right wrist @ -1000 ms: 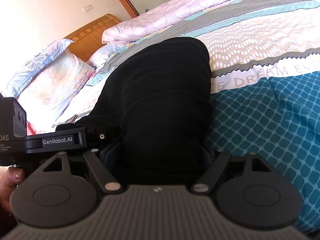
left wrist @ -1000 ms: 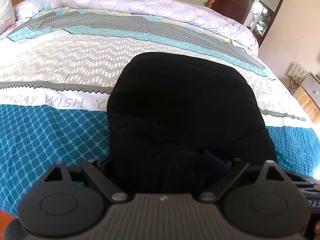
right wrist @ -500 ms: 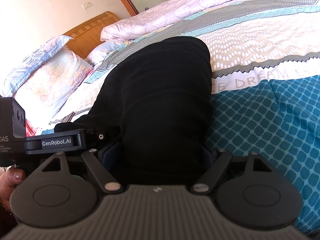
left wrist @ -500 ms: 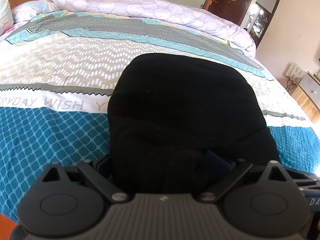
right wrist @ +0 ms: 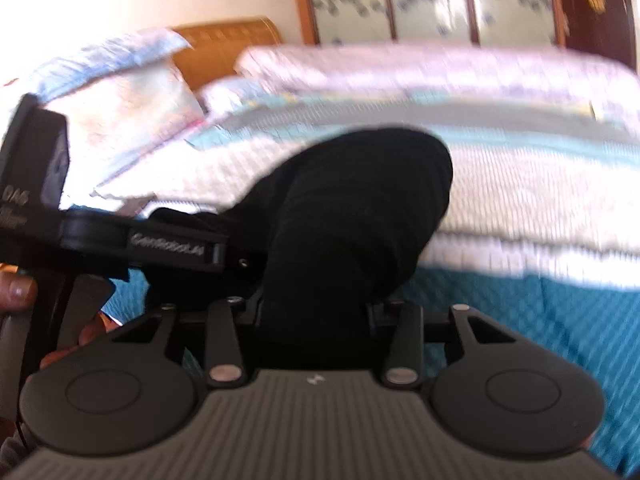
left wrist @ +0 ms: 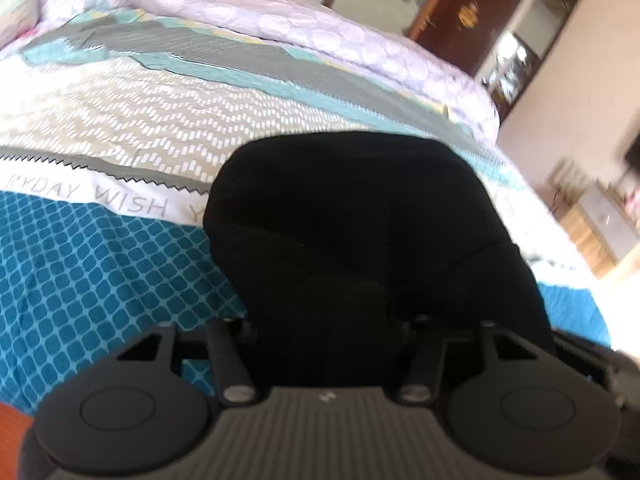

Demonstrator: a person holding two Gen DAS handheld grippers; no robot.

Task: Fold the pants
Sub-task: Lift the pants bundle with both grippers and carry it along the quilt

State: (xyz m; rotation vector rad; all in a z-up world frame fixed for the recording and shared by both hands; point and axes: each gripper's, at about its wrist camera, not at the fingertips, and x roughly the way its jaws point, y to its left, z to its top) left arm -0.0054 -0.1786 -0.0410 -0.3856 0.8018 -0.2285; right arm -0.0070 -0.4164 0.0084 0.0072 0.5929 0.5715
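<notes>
already doubled over on the bed, black pants clamped at 6 o'clock by left hand-held gripper and right hand-held gripper, both just narrowed onto cloth, likely for another fold.

One pair of black pants, a single dark heap at the centre of the bed, and that's the only garment out here. Two tools on show: the left tool at six o'clock in its own view, the right tool likewise. One patterned bedcover under it all, one rolled lilac quilt at twelve o'clock. One pillow at ten o'clock in the right view, one wooden headboard behind it. One dark door at one o'clock.
</notes>
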